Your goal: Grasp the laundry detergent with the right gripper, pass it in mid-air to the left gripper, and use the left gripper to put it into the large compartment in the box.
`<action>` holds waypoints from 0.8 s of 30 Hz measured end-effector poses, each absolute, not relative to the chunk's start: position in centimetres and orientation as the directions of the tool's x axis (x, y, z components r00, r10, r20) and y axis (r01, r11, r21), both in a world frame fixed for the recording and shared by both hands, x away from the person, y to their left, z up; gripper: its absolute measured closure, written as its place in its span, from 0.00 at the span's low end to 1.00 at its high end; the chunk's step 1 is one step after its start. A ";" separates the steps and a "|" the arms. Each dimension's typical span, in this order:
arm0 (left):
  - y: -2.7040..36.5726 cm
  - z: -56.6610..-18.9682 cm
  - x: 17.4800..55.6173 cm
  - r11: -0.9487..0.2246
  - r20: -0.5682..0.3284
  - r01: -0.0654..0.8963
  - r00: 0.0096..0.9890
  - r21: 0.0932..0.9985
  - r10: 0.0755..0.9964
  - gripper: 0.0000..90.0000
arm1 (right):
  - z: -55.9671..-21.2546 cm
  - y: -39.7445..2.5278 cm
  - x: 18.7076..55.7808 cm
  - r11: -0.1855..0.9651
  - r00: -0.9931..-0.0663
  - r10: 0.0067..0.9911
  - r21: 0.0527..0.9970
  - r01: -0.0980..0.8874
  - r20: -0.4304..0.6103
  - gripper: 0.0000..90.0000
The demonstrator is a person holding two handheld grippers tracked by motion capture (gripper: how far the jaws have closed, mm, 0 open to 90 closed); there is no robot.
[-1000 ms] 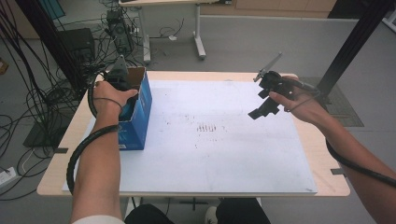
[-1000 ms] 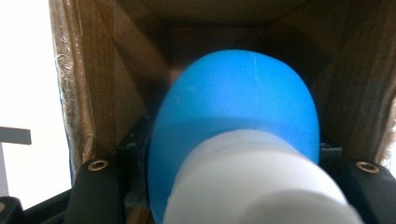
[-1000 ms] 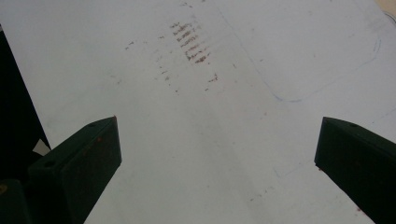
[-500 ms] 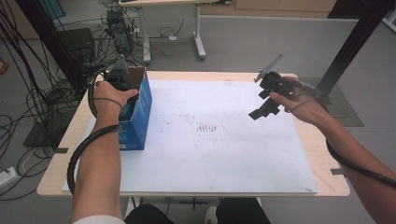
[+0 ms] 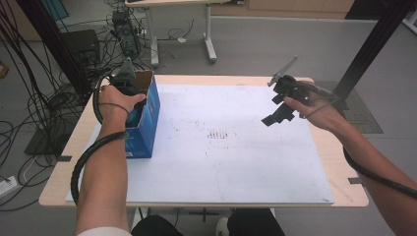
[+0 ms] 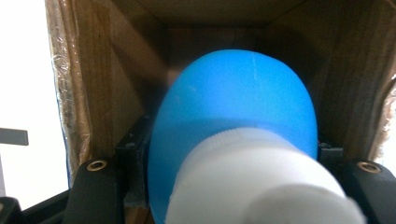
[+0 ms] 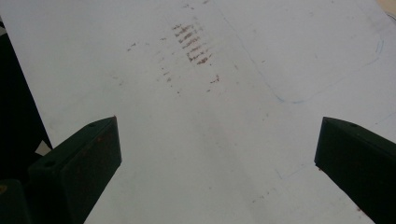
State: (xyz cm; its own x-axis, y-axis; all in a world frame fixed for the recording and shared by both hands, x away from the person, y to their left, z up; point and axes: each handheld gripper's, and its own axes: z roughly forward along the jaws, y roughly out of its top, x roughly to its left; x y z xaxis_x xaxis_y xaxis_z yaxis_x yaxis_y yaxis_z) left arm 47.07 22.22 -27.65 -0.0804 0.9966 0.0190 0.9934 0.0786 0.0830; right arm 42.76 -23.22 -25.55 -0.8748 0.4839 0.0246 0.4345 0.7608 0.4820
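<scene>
Workroom with a grey floor and cable clutter

A pale wooden tabletop (image 5: 339, 162) carries a white sheet (image 5: 236, 162) marked with small brown smudges. Behind it stands a second desk on white legs (image 5: 209, 34). Black cables (image 5: 44, 113) sprawl across the grey floor (image 5: 275, 49) at left; a dark post (image 5: 373, 44) slants at right.

No text, label or number can be read on anything here
</scene>
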 end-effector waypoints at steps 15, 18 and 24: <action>22.2 -27.5 46.9 0.074 0.018 0.993 -0.076 0.089 0.997 0.39 | -25.4 -23.1 42.6 0.761 -0.877 0.479 0.487 0.429 0.023 0.00; 22.2 -27.5 46.9 0.071 0.019 0.993 -0.073 0.089 0.997 0.39 | -25.3 -23.1 42.6 0.760 -0.877 0.479 0.488 0.428 0.023 0.00; 22.3 -27.5 46.9 0.074 0.013 0.993 -0.075 0.091 0.997 0.39 | -25.4 -23.2 42.6 0.758 -0.876 0.481 0.491 0.430 0.025 0.00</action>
